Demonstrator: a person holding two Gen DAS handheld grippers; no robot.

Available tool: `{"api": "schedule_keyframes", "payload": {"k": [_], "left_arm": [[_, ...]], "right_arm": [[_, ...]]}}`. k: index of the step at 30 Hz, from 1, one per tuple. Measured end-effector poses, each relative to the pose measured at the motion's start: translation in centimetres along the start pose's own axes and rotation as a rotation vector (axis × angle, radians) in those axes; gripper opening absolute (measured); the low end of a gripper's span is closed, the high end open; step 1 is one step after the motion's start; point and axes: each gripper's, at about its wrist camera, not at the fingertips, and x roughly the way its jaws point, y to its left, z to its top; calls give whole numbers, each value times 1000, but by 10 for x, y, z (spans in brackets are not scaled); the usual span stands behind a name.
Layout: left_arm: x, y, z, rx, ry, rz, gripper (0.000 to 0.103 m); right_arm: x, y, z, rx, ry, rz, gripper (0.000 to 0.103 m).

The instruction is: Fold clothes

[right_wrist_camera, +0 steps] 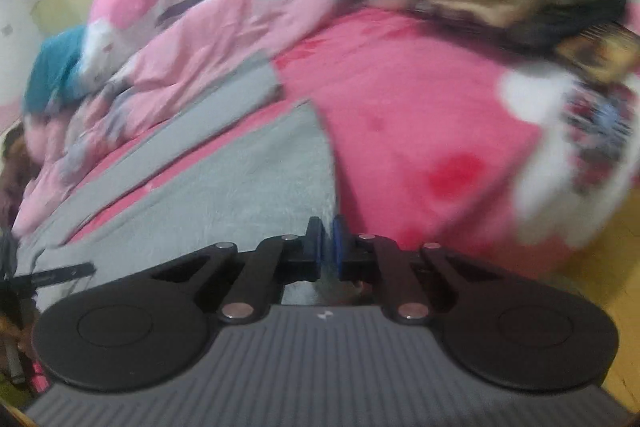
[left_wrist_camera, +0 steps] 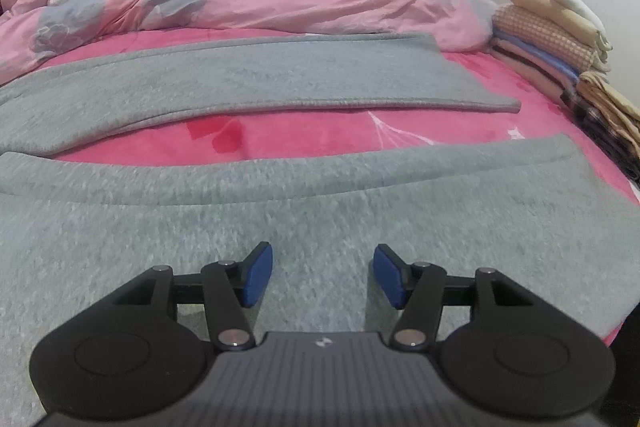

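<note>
Gray trousers (left_wrist_camera: pixel 280 83) lie spread flat across a pink blanket (left_wrist_camera: pixel 320 139), legs parted with a strip of blanket showing between them, as the left gripper (left_wrist_camera: pixel 323 277) hangs over the near leg, its blue pads wide apart and holding nothing. No writing can be read on either tool, only a small pale emblem on each body. The blurred right wrist view shows the right gripper (right_wrist_camera: pixel 327 245) pinched shut at the trousers' near hem, though whether cloth sits between the pads is unclear, with bare blanket beyond that edge; only the left view sharply shows folded clothes (left_wrist_camera: pixel 560 39) stacked past the trousers.
</note>
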Motion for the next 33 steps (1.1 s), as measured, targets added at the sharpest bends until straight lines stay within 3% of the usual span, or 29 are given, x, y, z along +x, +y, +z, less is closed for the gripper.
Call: {"api": "schedule_keyframes", "payload": {"k": [2, 5, 10, 15, 19, 22, 24, 27, 28, 31, 33], "left_arm": [[0, 0, -1, 12, 1, 0, 58], [1, 0, 0, 17, 0, 1, 58], [2, -1, 0, 17, 2, 6, 58], [-1, -2, -1, 1, 1, 10, 58], [-4, 1, -5, -11, -8, 7, 58], [-6, 5, -10, -14, -19, -2, 58], [-7, 7, -12, -8, -25, -13, 58], [-9, 12, -15, -2, -31, -37, 58], [-9, 14, -16, -5, -33, -48, 58], [-10, 20, -19, -29, -40, -76, 58], [-11, 22, -20, -35, -41, -85, 58]], "right_arm": [[2, -17, -8, 61, 30, -19, 1], [4, -31, -11, 83, 12, -130, 5], [-6, -25, 14, 68, -107, -85, 5], [53, 64, 46, -168, -46, 163, 5], [117, 147, 40, -325, 118, 324, 6], [159, 187, 21, -424, 248, 368, 5], [181, 187, 21, -435, 304, 332, 0], [197, 145, 56, -249, 284, 295, 0], [201, 130, 69, -197, 257, 253, 0], [203, 82, 104, -122, 125, 8, 0], [196, 59, 112, -4, 107, 1, 0]]}}
